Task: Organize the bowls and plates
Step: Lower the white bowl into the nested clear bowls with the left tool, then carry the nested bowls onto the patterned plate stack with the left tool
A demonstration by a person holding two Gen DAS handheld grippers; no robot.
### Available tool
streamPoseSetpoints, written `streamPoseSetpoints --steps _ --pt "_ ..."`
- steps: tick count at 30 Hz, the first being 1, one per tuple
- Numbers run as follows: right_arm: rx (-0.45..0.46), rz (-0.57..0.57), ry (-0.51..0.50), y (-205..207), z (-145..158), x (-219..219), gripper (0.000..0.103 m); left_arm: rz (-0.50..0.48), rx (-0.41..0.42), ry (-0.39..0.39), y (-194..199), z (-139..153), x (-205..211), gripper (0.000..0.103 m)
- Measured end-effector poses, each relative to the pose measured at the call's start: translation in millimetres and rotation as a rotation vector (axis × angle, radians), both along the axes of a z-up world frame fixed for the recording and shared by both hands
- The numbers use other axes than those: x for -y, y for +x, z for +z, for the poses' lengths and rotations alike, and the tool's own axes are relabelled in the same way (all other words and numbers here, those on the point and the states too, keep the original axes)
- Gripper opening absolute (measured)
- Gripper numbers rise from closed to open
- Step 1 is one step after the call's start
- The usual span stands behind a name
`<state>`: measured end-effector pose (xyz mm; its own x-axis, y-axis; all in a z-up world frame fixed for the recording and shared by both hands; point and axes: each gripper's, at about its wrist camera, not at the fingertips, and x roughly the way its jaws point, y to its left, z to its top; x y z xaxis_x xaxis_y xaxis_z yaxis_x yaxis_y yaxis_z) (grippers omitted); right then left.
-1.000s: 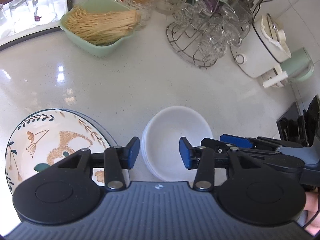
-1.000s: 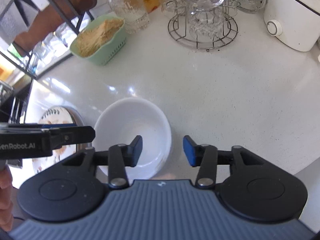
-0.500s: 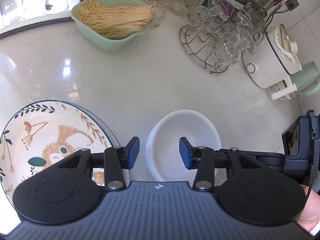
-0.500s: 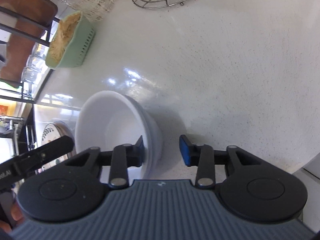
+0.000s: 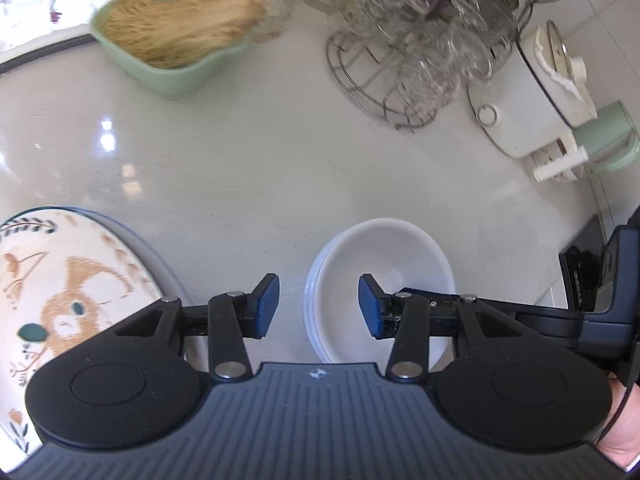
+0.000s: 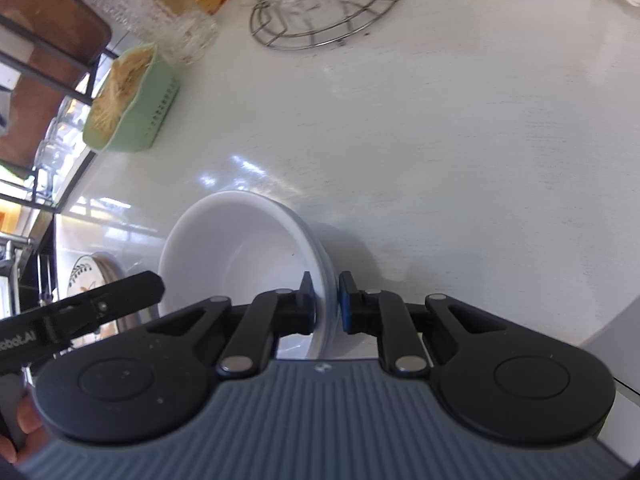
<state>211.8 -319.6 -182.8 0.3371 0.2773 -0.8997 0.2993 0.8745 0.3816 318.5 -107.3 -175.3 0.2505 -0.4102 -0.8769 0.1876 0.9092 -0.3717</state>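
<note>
My right gripper (image 6: 325, 307) is clamped on the near rim of the white bowls (image 6: 248, 248), one pad inside and one outside (a nested stack, by the layered rims), which sit on the pale counter (image 6: 460, 152). My left gripper (image 5: 319, 306) hangs about half open over the counter, holding nothing, between the stack and the rabbit plate (image 5: 60, 288). Farther back: green basket of noodles (image 5: 176, 40), wire glass rack (image 5: 404, 76).

A stack of plain white ceramic bowls (image 6: 240, 256) sits upright on the pale surface (image 6: 440, 140); at its nine o'clock lies a round floral-painted plate (image 5: 60, 300).
</note>
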Motion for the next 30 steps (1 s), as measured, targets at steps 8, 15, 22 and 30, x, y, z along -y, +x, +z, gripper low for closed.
streamPoseSetpoints --steps 8,15,22,30 --pt "-0.005 -0.069 -0.001 -14.6 -0.3 18.2 0.014 -0.09 -0.028 -0.001 2.4 -15.7 31.9 0.049" --pt "0.003 -0.091 0.018 -19.7 -1.9 23.4 0.014 -0.116 -0.068 0.007 4.8 -31.4 50.1 0.048" --pt "0.008 -0.093 0.031 -21.8 -3.3 27.0 0.015 -0.117 -0.104 0.007 8.2 -44.7 51.9 0.028" --pt "0.015 -0.106 0.047 -23.3 4.8 27.0 0.015 -0.121 -0.07 0.031 7.0 -35.5 49.0 0.016"
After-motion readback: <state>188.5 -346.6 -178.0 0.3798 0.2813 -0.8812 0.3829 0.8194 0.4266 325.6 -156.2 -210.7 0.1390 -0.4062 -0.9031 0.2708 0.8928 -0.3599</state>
